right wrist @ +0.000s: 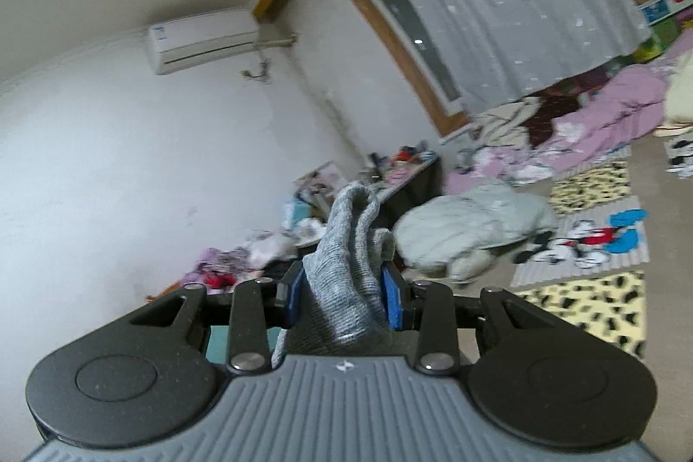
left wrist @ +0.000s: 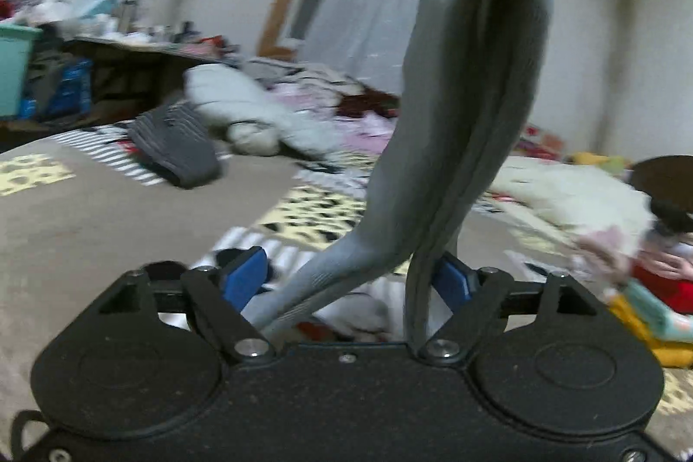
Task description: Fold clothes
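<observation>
A big bed (left wrist: pixel 65 245) with a brown cartoon blanket fills the lower half of the left wrist view. It looks like the place where folded clothes will be laid down.

A long grey garment (left wrist: pixel 467 107) hangs down the middle of that view, from the top edge to the bottom. It is lifted high in the air, above the bed, likely so it can hang straight and lose its creases before a fold.

A pale bundle of cloth (left wrist: pixel 242 107) and a dark striped piece (left wrist: pixel 173 146) lie on the bed in the left middle of the frame. They are well apart from the hanging garment. More clothes are heaped at the right edge.

The left tool (left wrist: pixel 351 280) sits at the bottom middle. Its blue pads (left wrist: pixel 244 276) stand wide apart. The grey cloth runs down between them and seems to touch the right pad, but nothing is pinched.

In the right wrist view, the right tool (right wrist: pixel 344 297) is at the lower middle. Its pads are pressed in on a bunched end of the grey garment (right wrist: pixel 351 245), which sticks up past them. This tool is likely carrying the weight.
</observation>
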Demonstrator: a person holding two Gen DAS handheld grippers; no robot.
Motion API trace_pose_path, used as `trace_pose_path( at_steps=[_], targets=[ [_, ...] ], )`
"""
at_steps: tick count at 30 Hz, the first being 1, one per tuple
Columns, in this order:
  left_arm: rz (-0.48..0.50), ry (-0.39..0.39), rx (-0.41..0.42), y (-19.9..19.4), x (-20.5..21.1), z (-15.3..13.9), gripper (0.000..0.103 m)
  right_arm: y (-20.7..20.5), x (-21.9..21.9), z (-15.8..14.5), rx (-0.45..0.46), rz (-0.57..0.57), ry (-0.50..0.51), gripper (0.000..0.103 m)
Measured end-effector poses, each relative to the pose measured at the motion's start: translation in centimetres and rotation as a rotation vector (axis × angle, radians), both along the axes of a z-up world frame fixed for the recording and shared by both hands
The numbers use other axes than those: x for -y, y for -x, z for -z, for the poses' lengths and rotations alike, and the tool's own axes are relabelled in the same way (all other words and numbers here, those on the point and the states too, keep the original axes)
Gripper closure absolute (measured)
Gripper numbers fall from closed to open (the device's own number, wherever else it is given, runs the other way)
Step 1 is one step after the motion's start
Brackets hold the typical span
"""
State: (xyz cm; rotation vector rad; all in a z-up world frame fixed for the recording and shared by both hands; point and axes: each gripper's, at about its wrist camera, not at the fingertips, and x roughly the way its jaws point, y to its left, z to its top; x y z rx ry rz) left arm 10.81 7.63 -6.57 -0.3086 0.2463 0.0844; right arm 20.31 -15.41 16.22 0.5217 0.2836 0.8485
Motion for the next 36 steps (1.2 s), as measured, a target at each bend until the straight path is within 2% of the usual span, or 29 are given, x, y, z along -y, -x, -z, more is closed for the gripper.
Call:
trace_pose_path(
  at_steps=[5, 8, 9, 10, 11, 12, 14, 16, 18, 20, 21, 22, 25, 27, 31, 36],
  targets=[
    [-0.107, 0.037, -0.003, -0.3, -3.2, 0.2, 0.022, 0.7, -2.3, -2.1, 0.035, -0.101, -0.062, 0.065],
    [-0.177, 0.073, 0.003, -0.1, -5.0, 0.4, 0.029, 1.3, -1.9, -2.8, 0.034, -0.154, -0.113, 0.073],
    [-0.183, 0.082, 0.0, -0.1, -5.4, 0.5, 0.036, 1.5, -1.4, -2.9, 0.032, -0.167, -0.133, 0.084],
    [-0.185, 0.087, -0.005, -0.2, -5.8, 0.6, 0.051, 1.8, -0.6, -2.8, 0.032, -0.176, -0.153, 0.096],
    [-0.189, 0.082, -0.017, -0.3, -6.0, 0.7, 0.063, 2.1, 0.3, -2.7, 0.035, -0.167, -0.159, 0.096],
    [-0.185, 0.078, -0.025, -0.5, -6.1, 0.8, 0.069, 2.5, 1.4, -2.6, 0.041, -0.148, -0.155, 0.096],
    [-0.168, 0.074, -0.027, -0.6, -6.1, 0.8, 0.074, 2.8, 3.4, -1.5, 0.029, -0.094, -0.124, 0.095],
    [-0.141, 0.037, -0.018, -0.7, -5.3, 0.6, 0.076, 2.5, 5.3, 0.6, -0.039, -0.055, -0.109, 0.094],
    [-0.121, -0.018, -0.021, -0.8, -3.9, 0.6, 0.077, 2.6, 6.3, 3.1, -0.1, -0.017, -0.061, 0.09],
    [-0.103, -0.1, -0.044, -0.9, -2.4, 0.8, 0.077, 2.8, 6.4, 5.8, -0.156, 0.016, 0.019, 0.069],
    [-0.094, -0.13, -0.058, -1.1, -1.9, 0.9, 0.077, 3.0, 6.5, 7.5, -0.201, 0.024, 0.037, 0.043],
    [-0.087, -0.137, -0.074, -1.2, -1.9, 1.1, 0.077, 3.2, 6.6, 9.4, -0.243, 0.033, 0.05, 0.025],
    [-0.072, -0.137, -0.129, -1.7, -2.2, 1.7, 0.076, 4.0, 6.8, 14.9, -0.353, 0.077, 0.101, 0.024],
    [-0.068, -0.14, -0.156, -1.8, -2.4, 2.0, 0.076, 4.2, 6.9, 18.8, -0.463, 0.102, 0.102, 0.024],
    [-0.068, -0.138, -0.165, -1.7, -3.0, 2.3, 0.076, 5.4, 6.8, 26.7, -0.724, 0.119, -0.042, 0.023],
    [-0.056, -0.116, -0.161, -1.3, -3.7, 2.4, 0.076, 6.1, 4.4, 32.6, -0.9, 0.11, -0.32, 0.013]
  ],
)
